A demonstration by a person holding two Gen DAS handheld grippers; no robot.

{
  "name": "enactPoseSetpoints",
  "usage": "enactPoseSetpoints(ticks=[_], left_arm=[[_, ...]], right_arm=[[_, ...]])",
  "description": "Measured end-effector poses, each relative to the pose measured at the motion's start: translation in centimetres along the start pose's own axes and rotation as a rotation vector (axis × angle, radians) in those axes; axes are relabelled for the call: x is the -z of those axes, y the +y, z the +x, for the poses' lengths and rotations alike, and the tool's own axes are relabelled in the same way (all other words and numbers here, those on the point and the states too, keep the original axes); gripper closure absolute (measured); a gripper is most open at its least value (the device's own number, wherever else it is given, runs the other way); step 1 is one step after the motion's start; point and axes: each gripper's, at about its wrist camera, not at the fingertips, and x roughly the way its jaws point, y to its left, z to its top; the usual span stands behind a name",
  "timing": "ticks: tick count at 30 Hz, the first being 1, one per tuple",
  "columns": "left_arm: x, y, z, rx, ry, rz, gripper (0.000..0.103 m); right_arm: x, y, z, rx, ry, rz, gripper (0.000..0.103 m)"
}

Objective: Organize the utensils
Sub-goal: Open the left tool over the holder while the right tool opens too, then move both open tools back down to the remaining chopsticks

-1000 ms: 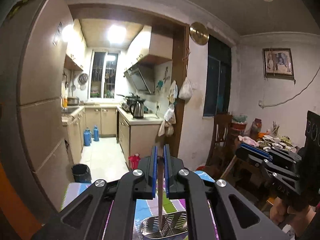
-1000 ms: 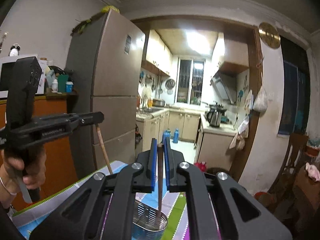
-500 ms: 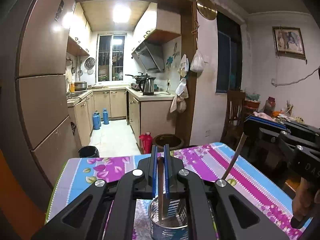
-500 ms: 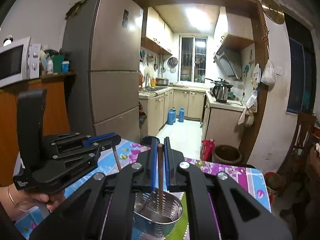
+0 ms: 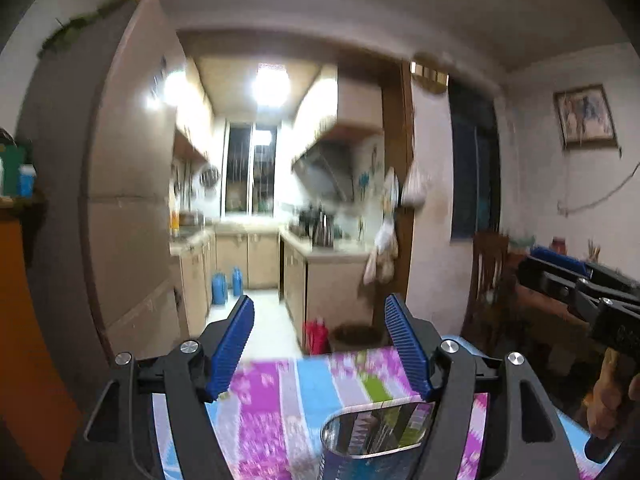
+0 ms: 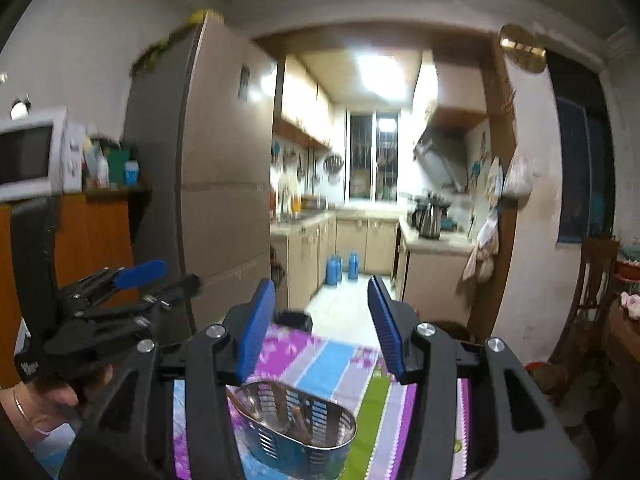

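A slotted metal utensil holder (image 6: 296, 424) stands on the flowered striped tablecloth (image 6: 328, 364), with utensils (image 6: 297, 414) resting low inside it. My right gripper (image 6: 321, 292) hangs above the holder, its jaws opening with nothing between the blue pads. In the left wrist view the same holder (image 5: 376, 428) sits under my left gripper (image 5: 319, 308), whose jaws are also opening and hold nothing. Each gripper shows in the other's view: the left gripper (image 6: 160, 280) in a person's hand (image 6: 56, 396), and the right gripper (image 5: 580, 280) at the far right.
A tall fridge (image 6: 224, 184) stands left of the kitchen doorway (image 6: 360, 240). A microwave (image 6: 28, 156) sits on an orange cabinet (image 6: 92, 236) at the left. A wooden chair (image 5: 488, 276) and a cluttered side table (image 6: 624, 320) stand at the right.
Both grippers were shut on upright utensil handles over the holder; now both have let go and spread apart, and the utensils sit down in the holder. Both views have lifted slightly.
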Motion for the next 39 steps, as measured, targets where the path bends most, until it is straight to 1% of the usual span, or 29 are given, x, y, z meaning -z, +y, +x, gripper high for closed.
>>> enactPoseSetpoints(ticks=[1,3,4,5,6,7,8,9,10,11,13,15,18,20,21,22,23,24,26,27,28,29,31,34,35,37,38,39], left_arm=[[-1.2,0.0,-1.8,-0.007,-0.041,0.002,0.035],[-3.3,0.0,-5.7,-0.017,-0.115,0.01,0.033],[-4.2,-0.2,-8.0,-0.027,-0.155,0.018,0.031],[-5.0,-0.5,-10.9,-0.043,-0.203,0.036,0.029],[-5.4,-0.8,-12.7,-0.059,-0.233,0.052,0.024],[-5.8,-1.3,-15.4,-0.091,-0.274,0.082,0.021],[-5.8,-1.6,-17.6,-0.112,-0.307,0.109,0.014],[-5.8,-1.8,-19.1,-0.123,-0.327,0.126,0.008],[-5.6,-2.0,-21.3,-0.14,-0.355,0.147,0.006],[-5.2,-2.1,-23.8,-0.154,-0.372,0.158,0.004],[-4.5,-1.9,-26.6,-0.163,-0.364,0.153,0.004],[-3.6,-1.1,-29.0,-0.149,-0.317,0.123,0.004],[-1.1,0.2,-31.5,-0.149,-0.241,0.052,0.004],[0.7,1.0,-32.8,-0.126,-0.184,0.027,0.004],[1.9,1.1,-33.0,-0.126,-0.131,0.033,0.004],[3.0,1.0,-33.1,-0.143,-0.099,0.048,0.004],[4.1,1.0,-33.4,-0.169,-0.08,0.065,0.004],[5.6,0.9,-33.9,-0.198,-0.058,0.079,0.004],[7.6,1.0,-33.9,-0.213,0.013,0.086,0.004],[9.2,0.9,-33.9,-0.222,0.07,0.083,0.004],[10.3,1.3,-34.3,-0.222,0.095,0.082,0.004],[11.9,1.3,-34.3,-0.214,0.152,0.08,0.004],[14.1,1.5,-34.3,-0.197,0.229,0.071,0.004],[17.8,1.1,-34.1,-0.183,0.336,0.065,0.005],[18.8,1.1,-34.0,-0.179,0.36,0.059,0.006],[21.1,1.0,-33.4,-0.161,0.436,0.024,0.006],[22.5,0.9,-33.2,-0.16,0.476,0.009,0.007],[23.2,0.9,-32.8,-0.156,0.504,-0.007,0.008]], right_arm=[[-0.6,-0.2,-1.1,0.009,-0.022,-0.007,0.056],[-2.4,-0.3,-5.3,0.027,-0.097,-0.024,0.056],[-3.2,-0.3,-8.1,0.042,-0.139,-0.032,0.051],[-3.6,-0.4,-9.8,0.056,-0.163,-0.035,0.041],[-4.0,-0.5,-11.8,0.068,-0.19,-0.037,0.035],[-4.2,-0.6,-13.9,0.082,-0.218,-0.038,0.022],[-4.1,-0.7,-16.6,0.097,-0.25,-0.041,0.008],[-3.9,-0.9,-18.8,0.11,-0.272,-0.044,0.005],[-3.5,-1.0,-21.5,0.125,-0.292,-0.049,0.005],[-3.1,-1.1,-23.3,0.128,-0.3,-0.055,0.005],[-2.1,-1.2,-26.5,0.156,-0.315,-0.064,0.005],[-0.2,-1.3,-30.3,0.2,-0.342,-0.049,0.005],[2.3,-1.2,-33.5,0.254,-0.303,-0.034,0.005],[4.4,-1.0,-35.1,0.299,-0.26,-0.026,0.005],[5.5,-0.9,-35.5,0.33,-0.233,-0.027,0.005],[6.7,-0.6,-35.6,0.366,-0.199,-0.036,0.005],[7.6,-0.4,-35.7,0.384,-0.169,-0.045,0.005],[8.7,-0.2,-35.5,0.396,-0.123,-0.057,0.005],[10.7,0.5,-34.3,0.414,-0.031,-0.091,0.005],[11.8,0.7,-33.8,0.42,0.004,-0.1,0.005],[12.9,1.0,-33.3,0.413,0.048,-0.102,0.005],[13.6,1.2,-32.4,0.402,0.085,-0.093,0.005],[15.2,1.6,-31.1,0.378,0.151,-0.068,0.005],[18.5,1.4,-30.1,0.319,0.263,0.011,0.005],[19.2,1.5,-29.9,0.304,0.291,0.033,0.005],[20.6,1.6,-29.2,0.271,0.345,0.072,0.006],[21.6,1.7,-29.0,0.255,0.379,0.089,0.008],[22.8,2.0,-28.9,0.243,0.407,0.1,0.009]])
